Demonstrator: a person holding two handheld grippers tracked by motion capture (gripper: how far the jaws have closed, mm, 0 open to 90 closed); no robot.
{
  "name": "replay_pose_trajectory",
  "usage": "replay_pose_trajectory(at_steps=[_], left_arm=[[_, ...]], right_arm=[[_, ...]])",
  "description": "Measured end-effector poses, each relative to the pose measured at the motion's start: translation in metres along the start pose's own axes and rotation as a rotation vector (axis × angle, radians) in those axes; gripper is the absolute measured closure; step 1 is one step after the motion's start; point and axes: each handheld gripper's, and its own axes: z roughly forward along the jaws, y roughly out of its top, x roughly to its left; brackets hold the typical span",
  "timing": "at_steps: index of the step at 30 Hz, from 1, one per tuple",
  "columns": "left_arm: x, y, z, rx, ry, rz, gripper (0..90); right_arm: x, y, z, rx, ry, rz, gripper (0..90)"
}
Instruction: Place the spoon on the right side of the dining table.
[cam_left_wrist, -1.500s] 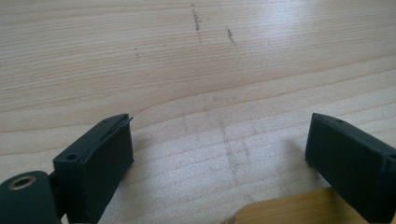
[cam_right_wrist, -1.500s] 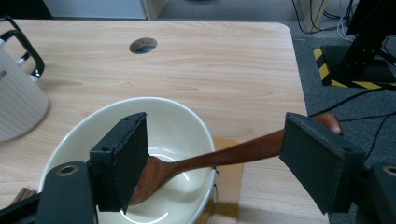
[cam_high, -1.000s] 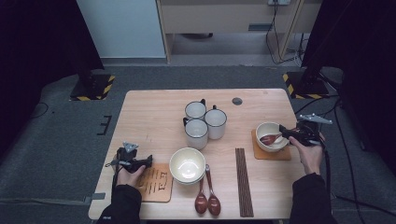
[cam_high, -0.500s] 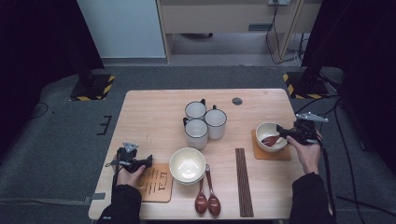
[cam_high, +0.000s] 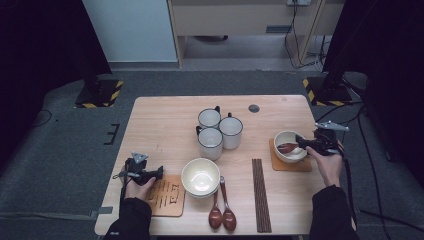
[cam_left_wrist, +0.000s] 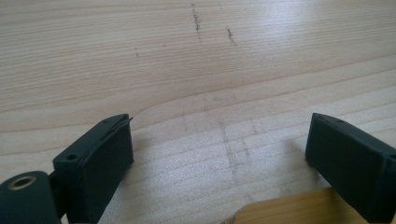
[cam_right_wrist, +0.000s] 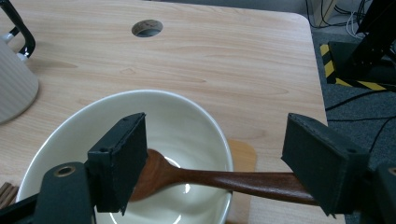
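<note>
Three white ribbed mugs (cam_high: 219, 131) with dark handles stand clustered at the centre of the high view on the pale wooden table (cam_high: 165, 120), with a small round grey hole cover (cam_high: 254, 108) above and right of them. Below the mugs sits a cream ceramic bowl (cam_high: 200, 176), and under it two reddish-brown wooden spoons (cam_high: 222, 212) lie side by side; just right of those, a bundle of dark chopsticks (cam_high: 261, 195) runs up and down the frame. At lower left the left gripper (cam_high: 159, 173) rests over the edge of a square wooden coaster with carved lines (cam_high: 169, 197), well apart from the bowls. At right the right gripper (cam_high: 302, 140) points left at a second cream bowl (cam_high: 287, 139) on its own wooden coaster (cam_high: 291, 165), and a reddish-brown wooden spoon (cam_high: 289, 147) lies in that bowl. In the left gripper view the jaws stand wide apart over bare, fine-grained wood, a corner of the coaster (cam_left_wrist: 299, 212) at the bottom edge. In the right gripper view the jaws are spread wide on either side of the smooth spoon (cam_right_wrist: 219, 179), neither pad pressing it as far as shows; its rounded head rests inside the glossy bowl (cam_right_wrist: 177, 121), its handle crossing the rim toward lower right. A ribbed mug (cam_right_wrist: 14, 88) fills the upper left.
</note>
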Motion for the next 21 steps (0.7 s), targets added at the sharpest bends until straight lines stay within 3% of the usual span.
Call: replay_pose_trajectory(at_steps=[21], left_arm=[[0.0,0.0,0.0,0.0,0.0,0.0,6.6]], right_arm=[[0.005,-0.013,-0.026,0.019,0.008,0.001,22.2]])
